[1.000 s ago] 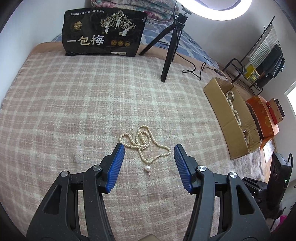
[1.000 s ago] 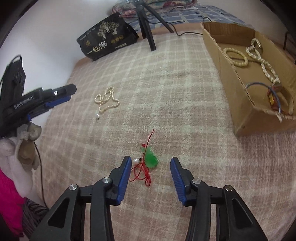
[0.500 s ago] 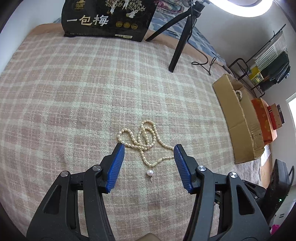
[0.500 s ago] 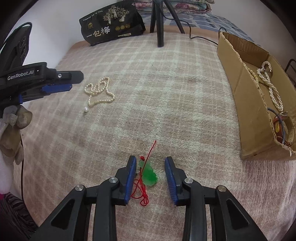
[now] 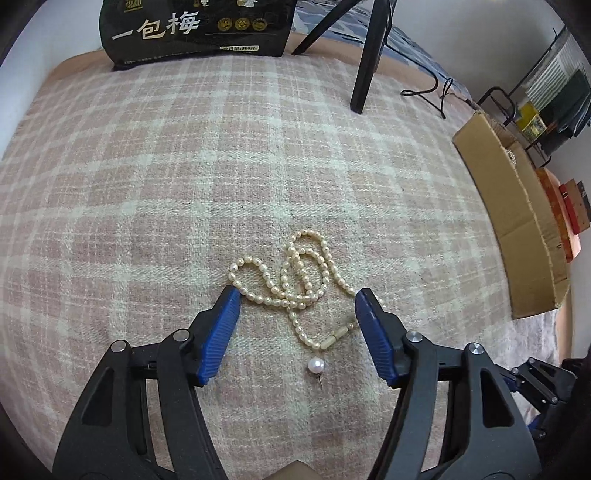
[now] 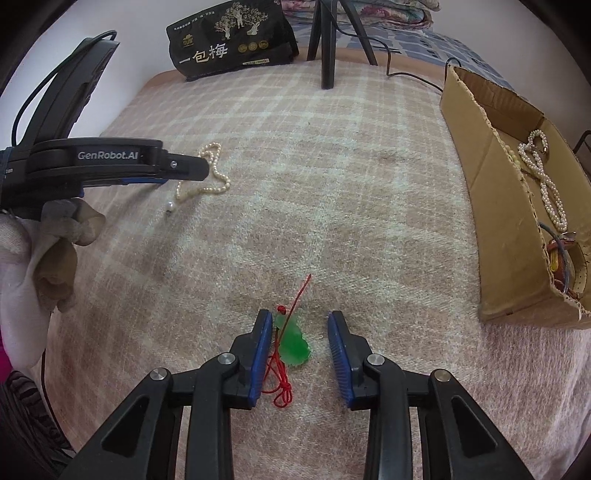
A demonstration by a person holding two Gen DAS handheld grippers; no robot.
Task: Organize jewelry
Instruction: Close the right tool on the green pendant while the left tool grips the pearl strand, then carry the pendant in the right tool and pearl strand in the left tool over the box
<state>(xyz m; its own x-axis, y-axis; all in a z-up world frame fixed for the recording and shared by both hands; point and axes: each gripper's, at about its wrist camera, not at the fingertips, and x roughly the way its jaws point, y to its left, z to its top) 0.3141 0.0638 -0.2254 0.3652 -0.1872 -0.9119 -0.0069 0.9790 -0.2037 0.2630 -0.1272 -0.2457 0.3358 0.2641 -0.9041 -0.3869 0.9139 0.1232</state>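
Observation:
A cream pearl necklace point(image 5: 295, 280) with one larger pearl drop point(image 5: 316, 366) lies tangled on the pink plaid blanket point(image 5: 184, 166). My left gripper point(image 5: 297, 295) is open, its blue pads on either side of the necklace, low over it. The necklace also shows in the right wrist view point(image 6: 210, 177), partly hidden by the left gripper. A green pendant on a red cord point(image 6: 293, 343) lies between the open pads of my right gripper point(image 6: 300, 319), close to the left pad. A cardboard box point(image 6: 491, 206) at the right holds a pearl strand point(image 6: 543, 177) and other pieces.
A black snack bag point(image 5: 199, 29) stands at the blanket's far edge. A black tripod leg point(image 5: 364, 62) and cable point(image 5: 432, 92) stand beyond the middle. The box point(image 5: 513, 221) lies along the right edge. Orange and red boxes point(image 5: 565, 206) sit past it.
The left gripper has moved forward and down so its pads flank the pearl necklace. The right gripper has moved forward around the green pendant, its jaws narrower than a second ago.

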